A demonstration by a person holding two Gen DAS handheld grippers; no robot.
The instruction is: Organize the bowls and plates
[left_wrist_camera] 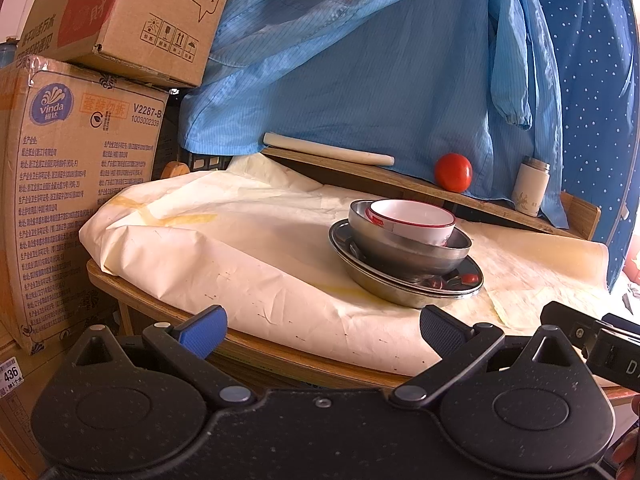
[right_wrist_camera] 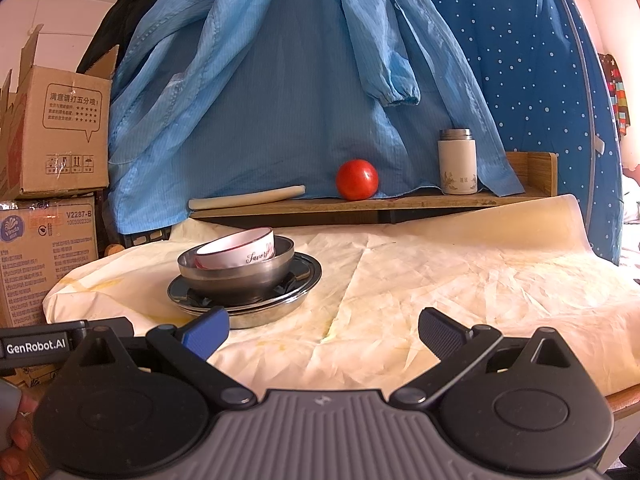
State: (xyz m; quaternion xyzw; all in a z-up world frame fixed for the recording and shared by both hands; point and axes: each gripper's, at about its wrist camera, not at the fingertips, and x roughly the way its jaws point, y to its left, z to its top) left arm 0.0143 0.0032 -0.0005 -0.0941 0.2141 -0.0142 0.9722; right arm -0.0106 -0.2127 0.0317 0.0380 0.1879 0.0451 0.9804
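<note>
A red-rimmed white bowl (right_wrist_camera: pixel 236 249) sat tilted inside a steel bowl (right_wrist_camera: pixel 240 272), which stood on stacked steel plates (right_wrist_camera: pixel 296 286) on the paper-covered table (right_wrist_camera: pixel 460 280). The left gripper (left_wrist_camera: pixel 323 330) and right gripper (right_wrist_camera: pixel 323 330) were both spread wide, holding nothing, short of the stack.

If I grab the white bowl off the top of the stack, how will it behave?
The white bowl sits tilted inside the steel bowl, so it will probably rock or slide when touched. It looks like glazed ceramic: likely slippery, and it could chip against the steel. Both grippers are open and clear of it.
</note>
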